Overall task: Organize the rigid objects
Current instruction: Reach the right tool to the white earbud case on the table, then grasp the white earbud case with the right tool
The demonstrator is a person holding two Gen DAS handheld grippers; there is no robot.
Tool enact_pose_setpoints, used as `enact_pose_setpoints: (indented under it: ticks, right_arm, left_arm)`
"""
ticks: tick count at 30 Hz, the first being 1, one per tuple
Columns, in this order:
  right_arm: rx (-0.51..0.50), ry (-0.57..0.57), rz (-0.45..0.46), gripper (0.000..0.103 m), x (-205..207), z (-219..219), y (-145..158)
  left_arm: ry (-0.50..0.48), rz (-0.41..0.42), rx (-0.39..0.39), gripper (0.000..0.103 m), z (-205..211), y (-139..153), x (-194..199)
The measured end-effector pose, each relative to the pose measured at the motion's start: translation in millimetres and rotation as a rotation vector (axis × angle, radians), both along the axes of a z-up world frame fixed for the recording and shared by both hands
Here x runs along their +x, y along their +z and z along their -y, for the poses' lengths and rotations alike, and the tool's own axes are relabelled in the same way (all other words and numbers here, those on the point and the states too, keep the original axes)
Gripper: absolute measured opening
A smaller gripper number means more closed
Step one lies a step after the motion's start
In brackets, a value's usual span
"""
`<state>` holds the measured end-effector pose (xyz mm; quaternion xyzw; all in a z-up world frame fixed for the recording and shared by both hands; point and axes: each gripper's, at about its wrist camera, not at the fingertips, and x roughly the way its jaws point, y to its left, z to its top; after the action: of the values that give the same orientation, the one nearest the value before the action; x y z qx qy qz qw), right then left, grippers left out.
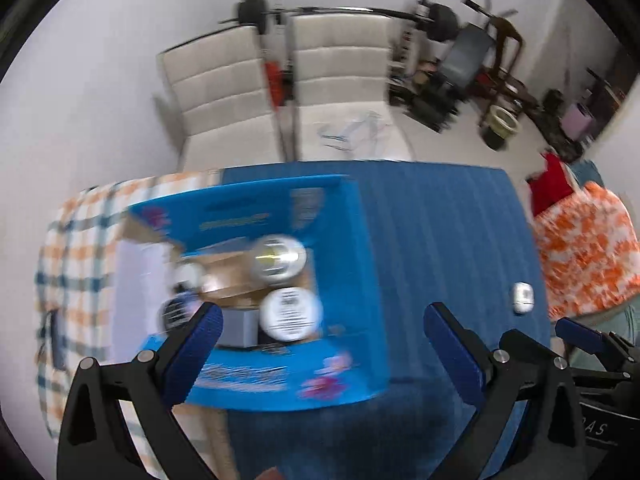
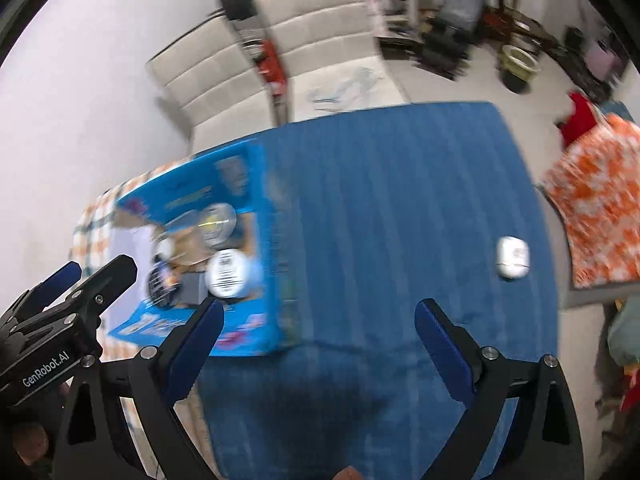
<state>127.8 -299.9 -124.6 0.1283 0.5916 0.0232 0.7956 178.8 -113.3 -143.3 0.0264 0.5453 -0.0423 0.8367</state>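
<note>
One white case (image 2: pixel 513 263) lies alone on the blue worktop (image 2: pixel 400 200), well apart from the blue box (image 2: pixel 256 320) of jars. Both hand-held grippers, left (image 1: pixel 322 332) and right (image 2: pixel 319 330), gape empty. A rushed pinch (frames are blurred) might skid it off the cloth, toward the sofa (image 1: pixel 340 80)

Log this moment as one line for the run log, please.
left gripper: open, empty, above blue box | right gripper: open, empty | white jar: alone on blue mat | box: holds several containers
</note>
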Motion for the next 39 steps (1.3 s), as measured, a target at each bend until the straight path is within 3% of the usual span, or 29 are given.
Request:
enact_pose_setpoints:
  ticks: [7,12,14,19,21,24,25,28,30,39]
  right_arm:
    - [-0.062,-0.193,-0.076,0.098,0,125,-40]
    - [-0.071,-0.260,-0.171,0.098,12,195,-101]
    - [-0.068,-0.265,-0.205,0.098,19,208,-125]
    - [-0.095,-0.250,-0.282,0.098,39,224,-182]
    - [-0.093,-0.236,-0.319,0.092,46,224,-204]
    - [-0.107,-0.219,-0.353,0.077,53,219,-221]
    - [-0.129,-0.216,-0.357,0.076,54,217,-225]
    - [-0.185,-0.210,-0.318,0.066,59,212,-224]
    - [-0.196,-0.207,-0.291,0.050,60,208,-221]
    - [-0.212,-0.153,-0.236,0.049,53,186,-203]
  left_arm:
    - [-0.130,-0.092,-0.022,0.103,114,-63,29]
    - [-0.158,-0.187,-0.031,0.103,159,-123,51]
    - [-0.156,-0.242,-0.034,0.103,169,-149,60]
    - [-0.150,-0.289,0.005,0.103,180,-186,71]
    - [-0.142,-0.297,0.022,0.103,181,-195,72]
    - [-0.132,-0.312,0.056,0.103,183,-204,71]
    - [-0.131,-0.316,0.063,0.103,182,-206,71]
    - [-0.122,-0.323,0.077,0.103,185,-210,71]
    - [-0.116,-0.321,0.092,0.103,188,-210,70]
    - [-0.138,-0.232,0.124,0.103,190,-168,47]
